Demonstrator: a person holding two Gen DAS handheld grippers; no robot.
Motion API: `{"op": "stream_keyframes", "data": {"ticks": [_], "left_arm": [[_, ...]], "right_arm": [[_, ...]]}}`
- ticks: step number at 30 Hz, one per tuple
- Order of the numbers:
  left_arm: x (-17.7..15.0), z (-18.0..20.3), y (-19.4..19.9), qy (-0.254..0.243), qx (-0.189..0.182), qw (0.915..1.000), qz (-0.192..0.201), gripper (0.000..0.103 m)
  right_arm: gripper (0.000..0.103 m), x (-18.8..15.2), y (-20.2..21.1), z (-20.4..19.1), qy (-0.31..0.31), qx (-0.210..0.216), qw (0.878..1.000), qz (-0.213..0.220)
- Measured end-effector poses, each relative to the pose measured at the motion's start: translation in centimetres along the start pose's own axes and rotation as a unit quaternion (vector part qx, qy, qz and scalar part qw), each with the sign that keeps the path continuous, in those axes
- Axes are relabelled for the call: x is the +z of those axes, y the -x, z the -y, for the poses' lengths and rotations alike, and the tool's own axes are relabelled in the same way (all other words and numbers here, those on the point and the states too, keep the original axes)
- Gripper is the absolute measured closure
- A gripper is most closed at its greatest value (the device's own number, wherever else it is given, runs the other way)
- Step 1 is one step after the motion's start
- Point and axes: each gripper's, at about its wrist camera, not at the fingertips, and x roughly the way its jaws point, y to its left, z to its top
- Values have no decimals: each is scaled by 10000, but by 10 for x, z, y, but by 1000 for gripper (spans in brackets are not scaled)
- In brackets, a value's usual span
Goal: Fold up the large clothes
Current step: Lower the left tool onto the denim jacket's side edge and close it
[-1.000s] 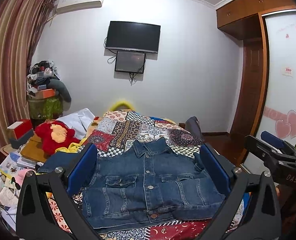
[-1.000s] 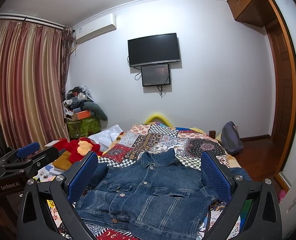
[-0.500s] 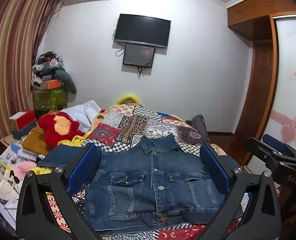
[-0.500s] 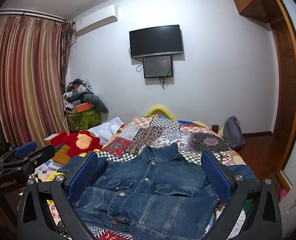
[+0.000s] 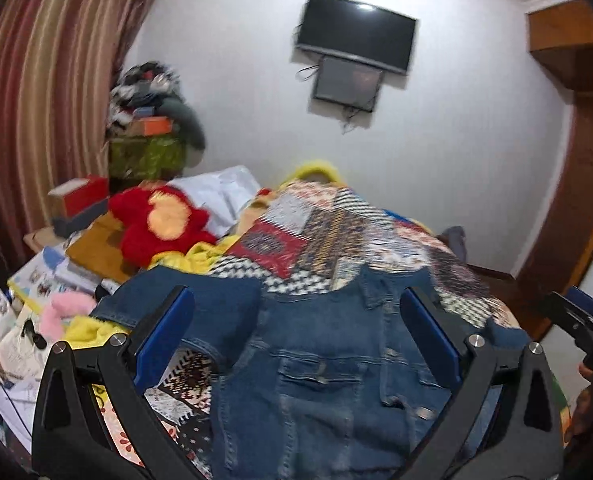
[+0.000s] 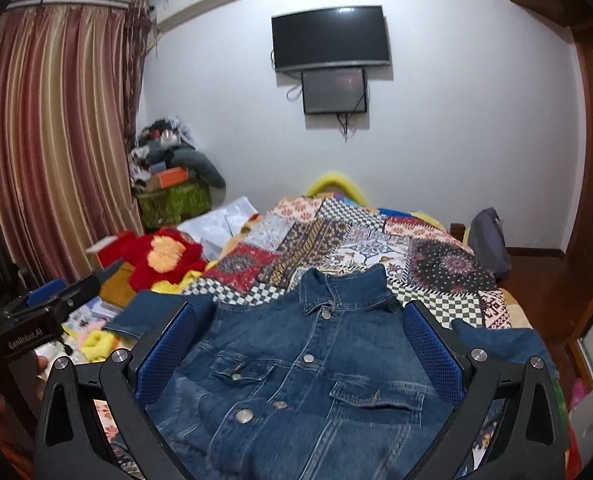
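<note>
Flat on quilt (image 6: pixel 436 264): denim jacket (image 6: pixel 320 364)

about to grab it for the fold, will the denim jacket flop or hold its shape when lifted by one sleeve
The denim jacket will probably drape rather than stay flat; its sleeve already lies bent across the patchwork quilt. The thick cloth and metal buttons suggest weight, so the body would likely drag. It looks unlikely to slip.

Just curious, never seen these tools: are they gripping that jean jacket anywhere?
No. Both the left gripper and right gripper are open above the denim jacket, holding nothing.
</note>
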Motion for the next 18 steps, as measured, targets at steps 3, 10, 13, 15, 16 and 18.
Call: {"op": "stream_keyframes", "data": {"ticks": [3, 10, 13, 15, 16, 18], "left_arm": [[-1, -28, -26, 261, 204, 9994, -137, 0], [-13, -100, -83, 672, 571, 9930, -789, 0], [-22, -129, -103, 925, 494, 9864, -1265, 0], [-30, -148, -120, 1203, 364, 9782, -1654, 0], [-35, -157, -128, 1331, 274, 9736, -1836, 0], [-44, -169, -139, 1589, 7, 9648, -2094, 0]], "right_arm": [[0, 5, -33, 3, 28, -219, 9997, -144], [0, 18, -101, 18, 204, -19, 9978, -632], [0, 17, -128, 23, 297, -43, 9955, -897], [0, 11, -150, 27, 337, -35, 9924, -1183], [0, 7, -159, 29, 343, 12, 9906, -1322], [0, -4, -182, 33, 286, 128, 9846, -1719]]}}
